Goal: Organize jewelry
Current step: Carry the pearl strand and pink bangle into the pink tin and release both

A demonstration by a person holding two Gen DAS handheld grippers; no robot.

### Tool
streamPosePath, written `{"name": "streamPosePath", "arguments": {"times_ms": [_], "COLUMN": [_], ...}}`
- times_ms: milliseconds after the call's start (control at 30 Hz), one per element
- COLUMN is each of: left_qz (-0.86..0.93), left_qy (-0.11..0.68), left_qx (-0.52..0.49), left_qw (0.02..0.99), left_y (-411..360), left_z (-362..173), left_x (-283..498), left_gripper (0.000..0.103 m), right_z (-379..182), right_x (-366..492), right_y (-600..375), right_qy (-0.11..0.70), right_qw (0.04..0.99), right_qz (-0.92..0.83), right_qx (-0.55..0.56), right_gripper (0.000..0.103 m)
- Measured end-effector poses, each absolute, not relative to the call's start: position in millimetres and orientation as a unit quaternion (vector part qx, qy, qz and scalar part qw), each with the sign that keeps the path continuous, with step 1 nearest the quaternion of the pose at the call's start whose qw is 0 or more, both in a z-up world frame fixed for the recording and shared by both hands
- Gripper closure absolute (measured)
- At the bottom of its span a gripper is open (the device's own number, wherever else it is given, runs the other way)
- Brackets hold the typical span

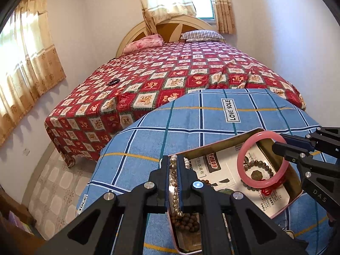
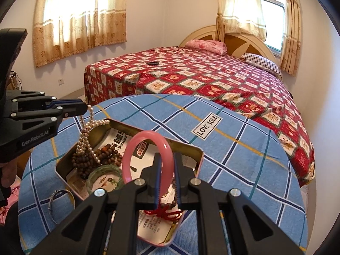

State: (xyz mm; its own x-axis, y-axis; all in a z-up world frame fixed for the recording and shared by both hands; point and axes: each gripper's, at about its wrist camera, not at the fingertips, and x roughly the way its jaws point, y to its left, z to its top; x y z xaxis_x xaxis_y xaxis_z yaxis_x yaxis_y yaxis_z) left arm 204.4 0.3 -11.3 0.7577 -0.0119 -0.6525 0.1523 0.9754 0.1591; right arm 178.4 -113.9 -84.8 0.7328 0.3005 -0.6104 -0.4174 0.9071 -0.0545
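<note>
An open tin box (image 2: 192, 148) (image 1: 223, 141) lined with printed paper sits on the blue checked tablecloth. My left gripper (image 1: 174, 165) (image 2: 84, 108) is shut on a pearl necklace (image 1: 174, 182) (image 2: 89, 131), which hangs over the box's left end. My right gripper (image 2: 166, 170) (image 1: 276, 143) is shut on a pink bangle (image 2: 146, 146) (image 1: 262, 159) and holds it upright above the box. Brown wooden beads (image 2: 102, 153) (image 1: 184, 223), a green glass bangle (image 2: 105, 179), a grey bead bracelet (image 1: 258, 163) and a red knotted cord (image 2: 163, 212) lie in the box.
A thin silver bangle (image 2: 61, 204) lies on the blue cloth (image 2: 233, 148) left of the box. Behind the table stands a bed with a red patterned cover (image 2: 212, 80), and a dark bracelet (image 2: 153, 63) (image 1: 113, 82) lies on it. Curtained windows and walls surround the room.
</note>
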Motion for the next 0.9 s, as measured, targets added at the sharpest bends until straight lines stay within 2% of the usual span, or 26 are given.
{"name": "streamPosePath", "arguments": {"times_ms": [633,833,900], "left_qz": [-0.039,-0.028,-0.026], "left_qy": [0.370,0.380,0.381], "left_qx": [0.117,0.121,0.122], "left_qw": [0.921,0.916,0.916], "left_y": [-6,-9,-8], "left_z": [-36,-40,-40], "left_x": [214,212,210], "left_gripper": [0.097,0.095,0.086], "right_z": [-107,-108,-106], "right_x": [198,196,192], "right_y": [-112,-113,-116], "right_qy": [0.339,0.338,0.335], "right_qw": [0.920,0.921,0.924], "right_qz": [0.169,0.165,0.162], "right_qx": [-0.099,-0.100,-0.094], "right_gripper": [0.088,0.069,0.060]}}
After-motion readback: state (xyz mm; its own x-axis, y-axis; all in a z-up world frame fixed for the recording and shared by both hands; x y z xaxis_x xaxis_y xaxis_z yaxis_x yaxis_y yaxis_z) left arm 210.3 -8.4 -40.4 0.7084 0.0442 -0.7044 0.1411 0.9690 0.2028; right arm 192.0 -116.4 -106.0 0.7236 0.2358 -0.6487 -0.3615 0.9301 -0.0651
